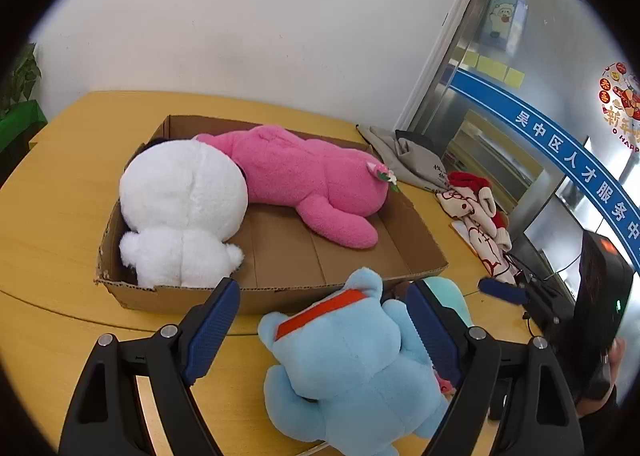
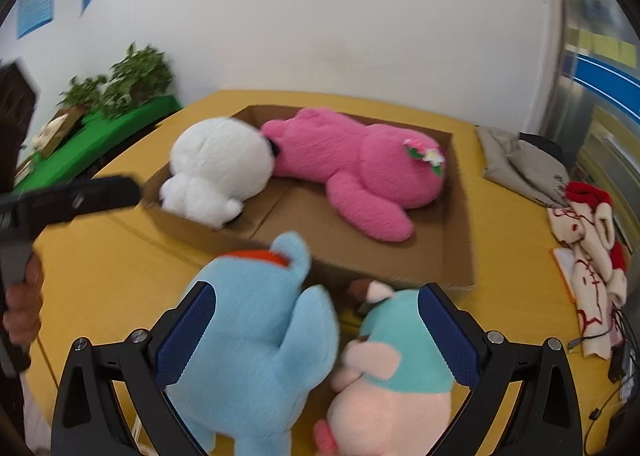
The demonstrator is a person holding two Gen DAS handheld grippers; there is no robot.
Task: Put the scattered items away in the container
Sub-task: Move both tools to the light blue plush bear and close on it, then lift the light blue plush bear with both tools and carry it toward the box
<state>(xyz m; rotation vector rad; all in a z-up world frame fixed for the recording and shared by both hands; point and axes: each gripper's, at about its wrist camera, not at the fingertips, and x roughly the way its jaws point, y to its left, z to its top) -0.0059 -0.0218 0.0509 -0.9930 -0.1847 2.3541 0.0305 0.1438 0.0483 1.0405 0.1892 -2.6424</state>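
A shallow cardboard box [image 1: 424, 240] [image 2: 456, 240] on the yellow table holds a white plush [image 1: 184, 208] [image 2: 220, 180] and a pink plush [image 1: 308, 180] [image 2: 360, 172]. A light blue plush [image 1: 352, 368] [image 2: 256, 352] with an orange band lies in front of the box. A pink and teal plush [image 2: 388, 372] lies beside it on the right. My left gripper [image 1: 320, 332] is open around the blue plush. My right gripper [image 2: 320, 336] is open, with both plushes between its fingers. The right gripper shows in the left wrist view [image 1: 504, 292], the left gripper in the right wrist view [image 2: 76, 196].
A grey cloth bag [image 1: 404, 160] [image 2: 520, 164] and a red and cream cloth [image 1: 480, 216] [image 2: 588, 252] lie right of the box. Cables [image 1: 532, 276] lie at the table's right edge. Potted plants [image 2: 120, 84] stand on a green surface at the left.
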